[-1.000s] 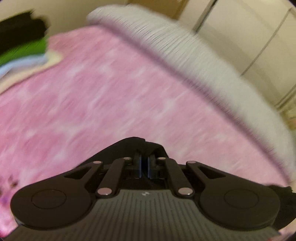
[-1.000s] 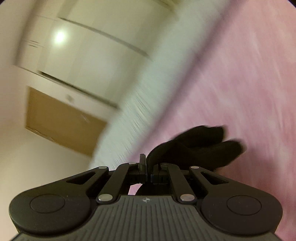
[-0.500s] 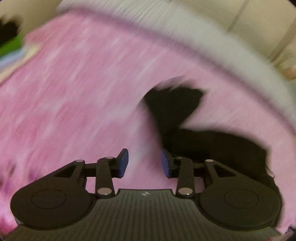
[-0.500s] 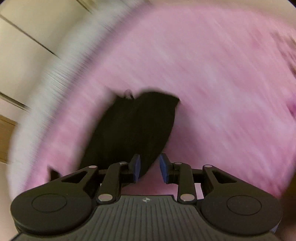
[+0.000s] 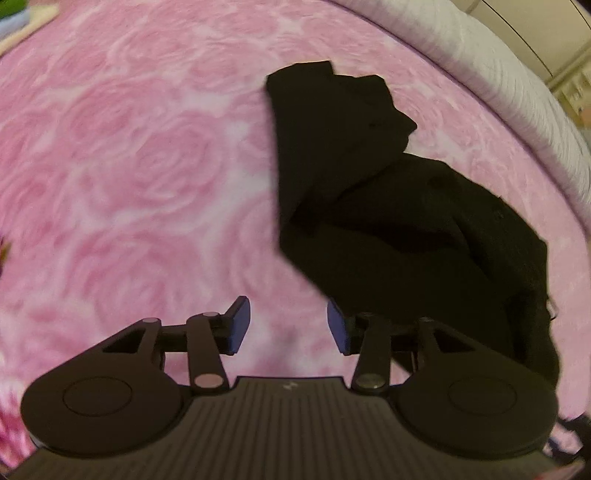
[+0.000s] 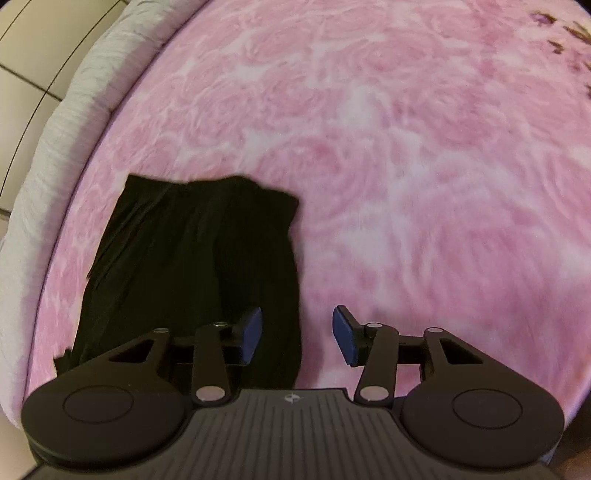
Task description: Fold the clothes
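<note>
A black garment (image 5: 388, 206) lies crumpled on the pink rose-patterned blanket (image 5: 140, 166), right of centre in the left wrist view. My left gripper (image 5: 288, 326) is open and empty, just above the blanket, its right finger at the garment's near edge. In the right wrist view the same garment (image 6: 192, 266) lies at the lower left, fairly flat. My right gripper (image 6: 297, 336) is open and empty, its left finger over the garment's right edge.
The blanket covers a bed with a grey-white edge (image 5: 517, 85), also in the right wrist view (image 6: 74, 110). Pale cupboard doors (image 6: 33, 44) stand beyond it. A stack of folded clothes (image 5: 14, 14) shows at the far left corner.
Both grippers were shut on the black garment a second ago, opened and let it drop onto the blanket. Both now hover lower, with jaws wider.
</note>
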A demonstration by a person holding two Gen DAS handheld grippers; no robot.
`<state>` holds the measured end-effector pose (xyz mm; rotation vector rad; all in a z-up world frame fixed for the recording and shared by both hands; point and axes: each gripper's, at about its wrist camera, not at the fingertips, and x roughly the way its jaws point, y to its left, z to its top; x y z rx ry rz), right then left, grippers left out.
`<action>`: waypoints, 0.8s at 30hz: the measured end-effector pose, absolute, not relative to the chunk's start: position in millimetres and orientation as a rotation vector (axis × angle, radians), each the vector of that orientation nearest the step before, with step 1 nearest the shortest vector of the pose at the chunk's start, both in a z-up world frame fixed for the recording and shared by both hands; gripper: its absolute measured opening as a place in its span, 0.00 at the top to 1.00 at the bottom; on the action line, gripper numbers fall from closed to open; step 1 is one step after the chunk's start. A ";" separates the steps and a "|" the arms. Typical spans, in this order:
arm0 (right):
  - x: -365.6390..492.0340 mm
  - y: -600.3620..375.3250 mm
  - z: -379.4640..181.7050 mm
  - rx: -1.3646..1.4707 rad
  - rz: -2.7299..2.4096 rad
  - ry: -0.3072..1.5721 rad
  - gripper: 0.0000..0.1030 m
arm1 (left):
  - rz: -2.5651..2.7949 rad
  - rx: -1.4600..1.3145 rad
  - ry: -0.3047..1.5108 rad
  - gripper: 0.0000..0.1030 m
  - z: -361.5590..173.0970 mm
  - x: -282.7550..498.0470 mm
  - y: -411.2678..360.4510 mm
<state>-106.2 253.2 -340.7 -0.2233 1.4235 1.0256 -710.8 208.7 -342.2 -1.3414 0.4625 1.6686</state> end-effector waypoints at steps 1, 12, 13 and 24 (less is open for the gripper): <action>-102.2 260.0 -349.0 -0.225 1.027 1.421 0.54 | 1.675 -1.314 0.486 0.58 -345.9 -710.1 215.1; -88.1 311.9 -392.4 -0.144 1.094 1.397 0.52 | 1.711 -1.094 0.683 0.77 -378.9 -718.7 274.1; -88.8 314.3 -392.8 -0.142 1.100 1.391 0.52 | 1.710 -1.076 0.706 0.83 -382.2 -718.1 277.3; -102.7 336.0 -381.6 -0.101 1.176 1.381 0.85 | 1.731 -1.017 0.493 0.98 -324.2 -747.7 272.8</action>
